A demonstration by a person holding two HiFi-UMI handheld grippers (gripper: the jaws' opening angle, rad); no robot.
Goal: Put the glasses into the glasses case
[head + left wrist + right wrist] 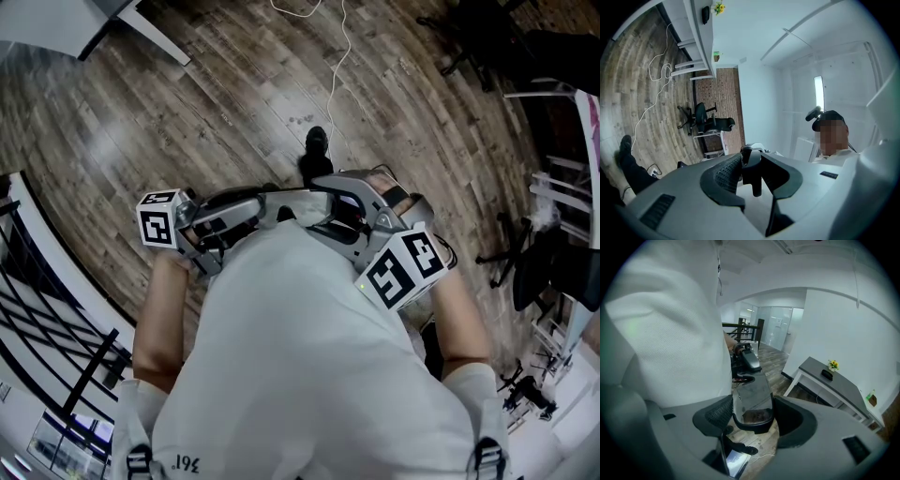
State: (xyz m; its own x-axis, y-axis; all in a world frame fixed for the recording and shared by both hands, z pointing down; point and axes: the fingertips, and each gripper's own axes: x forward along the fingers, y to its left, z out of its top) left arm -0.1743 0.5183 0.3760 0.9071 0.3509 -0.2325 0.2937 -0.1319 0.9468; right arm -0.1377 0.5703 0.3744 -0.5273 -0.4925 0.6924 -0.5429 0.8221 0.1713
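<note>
Head view steeply down; gripper views close, opposed, sharing glasses [752, 397].

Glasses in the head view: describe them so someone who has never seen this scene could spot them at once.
Start at the person's white shirt filling the lower picture. Above its top edge the left hand-held gripper and right hand-held gripper face each other. The glasses bridge them: the only dark-rimmed, see-through thing there.
</note>
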